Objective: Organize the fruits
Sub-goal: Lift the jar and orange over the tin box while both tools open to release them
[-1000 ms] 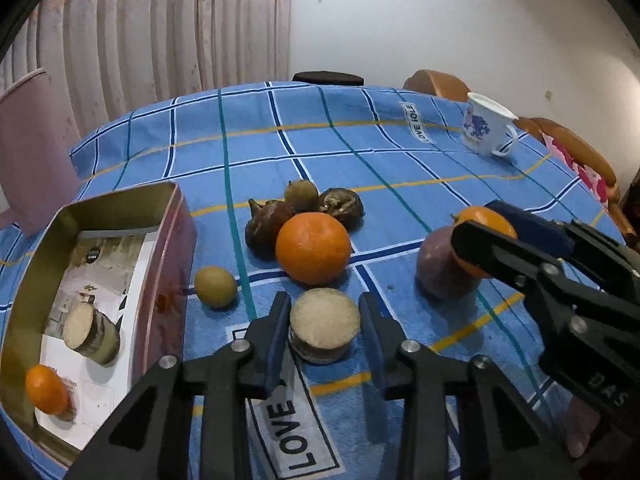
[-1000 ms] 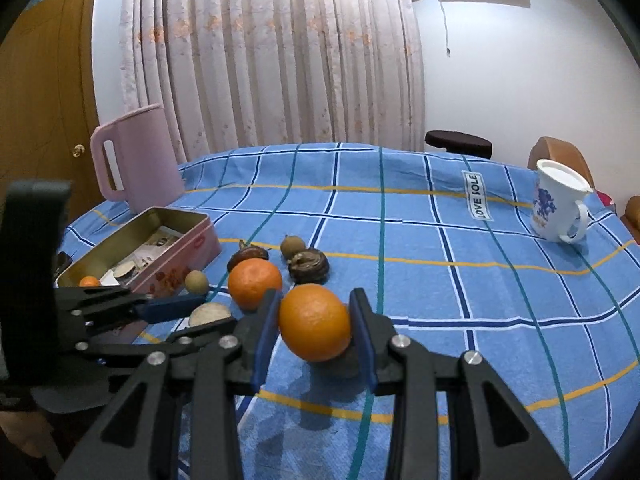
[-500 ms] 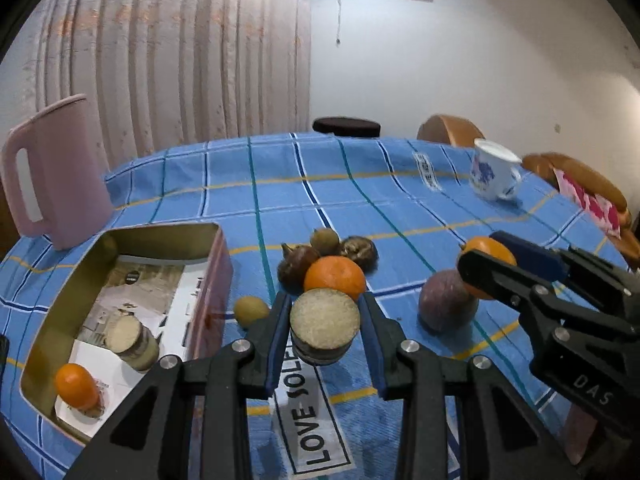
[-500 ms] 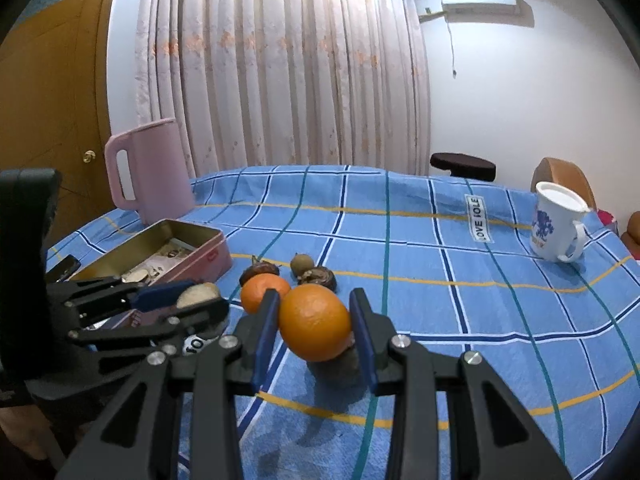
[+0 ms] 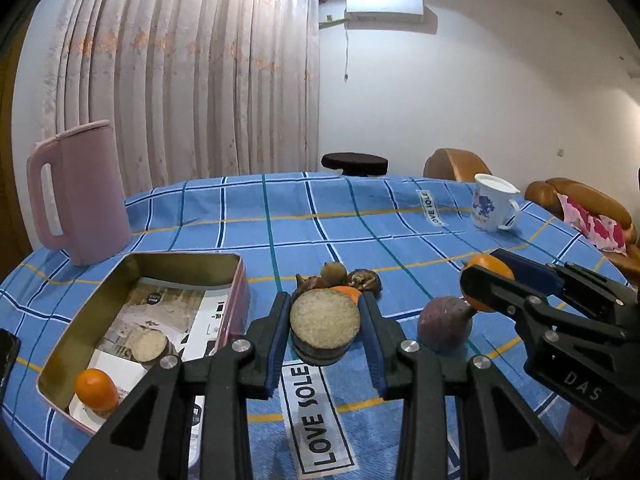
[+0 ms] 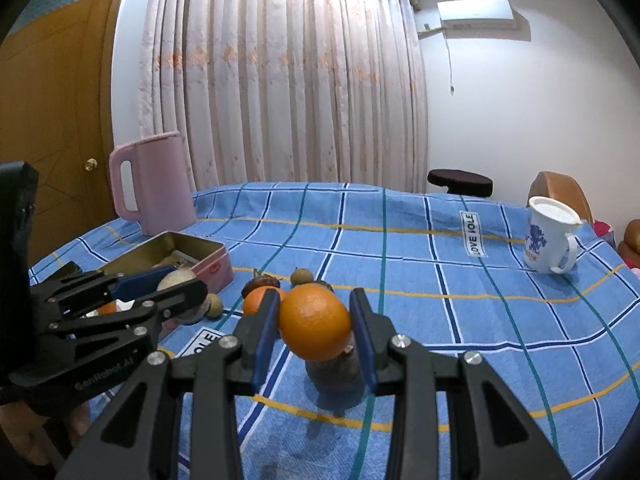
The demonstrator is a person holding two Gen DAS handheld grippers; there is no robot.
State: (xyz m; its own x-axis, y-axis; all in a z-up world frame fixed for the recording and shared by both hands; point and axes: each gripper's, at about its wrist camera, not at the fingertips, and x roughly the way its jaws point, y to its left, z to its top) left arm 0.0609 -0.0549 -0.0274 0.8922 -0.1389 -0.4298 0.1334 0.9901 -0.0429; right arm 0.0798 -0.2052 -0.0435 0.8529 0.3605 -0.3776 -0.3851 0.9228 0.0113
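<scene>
Two hand-held grippers hang above a desk [image 5: 400, 232] covered in blue check cloth, each carrying a fruit. The left gripper [image 5: 325, 322] is clamped on a round cut fruit [image 5: 325, 320] with a pale, grainy top face and a dark rind, held clear of the cloth just right of an open tin [image 5: 236, 280]. The right gripper [image 6: 314, 322] is clamped on an orange [image 6: 315, 322], held above a dull purple fruit [image 5: 444, 328] that sits on the cloth.

Inside the tin lie a small orange fruit [image 5: 96, 390] in the near corner and another pale-topped cut piece [image 5: 149, 346], both on printed paper. Beyond the left gripper a cluster of fruit rests on the desk: a second orange [image 6: 258, 300], partly hidden, with three brownish pieces [image 5: 336, 274] behind it. In the right wrist view a small yellowish fruit [image 6: 215, 305] lies near the tin.

A pink jug [image 5: 78, 192] stands upright behind the tin, and a white mug [image 5: 492, 208] with blue print stands well apart at the far right.
</scene>
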